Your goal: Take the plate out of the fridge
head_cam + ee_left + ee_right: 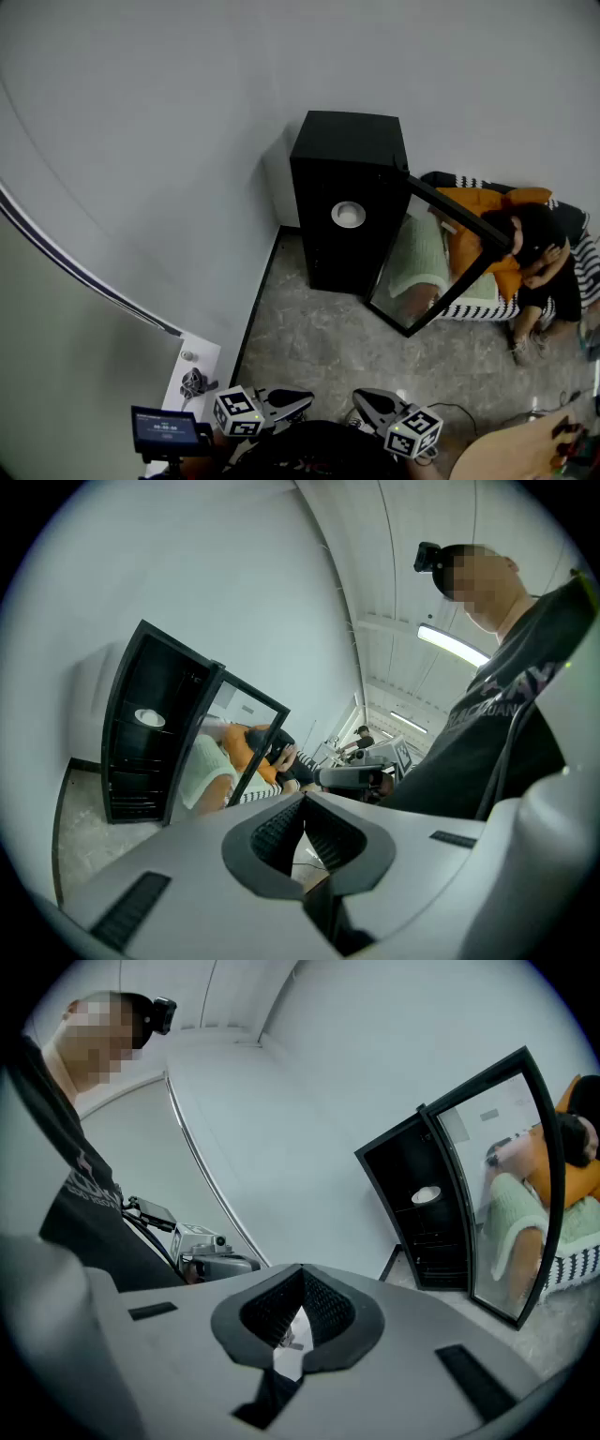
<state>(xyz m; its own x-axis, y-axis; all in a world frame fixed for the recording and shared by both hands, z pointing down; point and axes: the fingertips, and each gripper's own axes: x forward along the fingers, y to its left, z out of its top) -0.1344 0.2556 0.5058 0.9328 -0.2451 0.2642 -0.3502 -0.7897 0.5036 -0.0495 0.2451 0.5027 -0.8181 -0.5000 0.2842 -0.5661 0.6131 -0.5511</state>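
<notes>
Left gripper, right gripper — jaws pressed together, nothing held. Plate sits inside open fridge, well apart.

Grey stone-pattern floor. A black fridge stands on it, back to the white wall, with its glass door swung open. A white plate sits alone on an upper shelf inside. A person sits on the floor behind the door. A thin cable lies on the tiles nearer the camera.
</notes>
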